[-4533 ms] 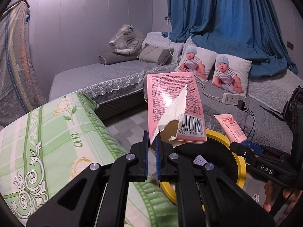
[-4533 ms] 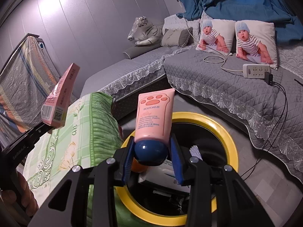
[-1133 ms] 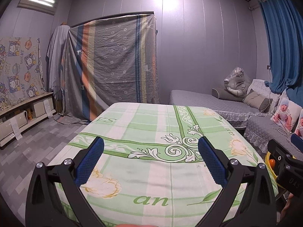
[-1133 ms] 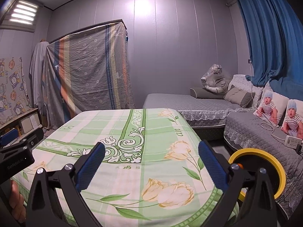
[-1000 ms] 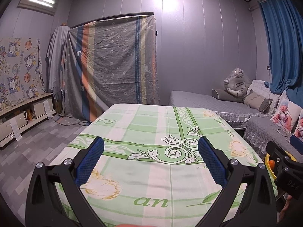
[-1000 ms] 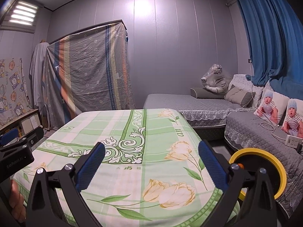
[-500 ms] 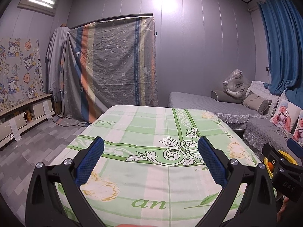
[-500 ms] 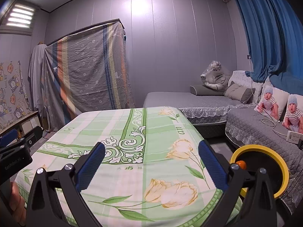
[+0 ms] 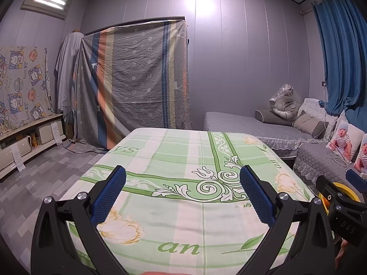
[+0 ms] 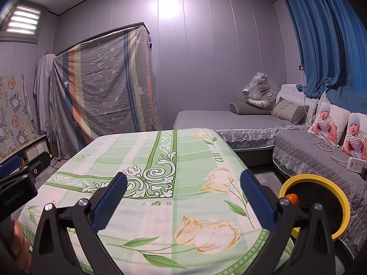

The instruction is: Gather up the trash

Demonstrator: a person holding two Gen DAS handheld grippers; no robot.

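Note:
Both grippers hang above a table covered in a green floral cloth (image 9: pixel 183 167) (image 10: pixel 160 160), and no trash lies on the cloth. My left gripper (image 9: pixel 182 194) is open, its blue pads wide apart with nothing between them. My right gripper (image 10: pixel 183 197) is open and empty too. A black bin with a yellow rim (image 10: pixel 330 181) stands on the floor right of the table, with something orange (image 10: pixel 290 198) at its inner edge. In the left wrist view only a sliver of that yellow rim (image 9: pixel 348 189) shows behind the right gripper's body.
Grey quilted sofas (image 10: pixel 240 120) with cushions, a plush tiger (image 10: pixel 260 90) and baby-print pillows (image 10: pixel 328 119) fill the right side. A striped sheet (image 9: pixel 137 80) drapes tall furniture at the back. A low shelf (image 9: pixel 27 142) runs along the left wall. A power strip (image 10: pixel 356 165) lies on the sofa.
4.5 s ago the left gripper held a pink box and the right a pink tube over the bin; both are now open and empty, facing the table. Over the last second they drifted slightly.

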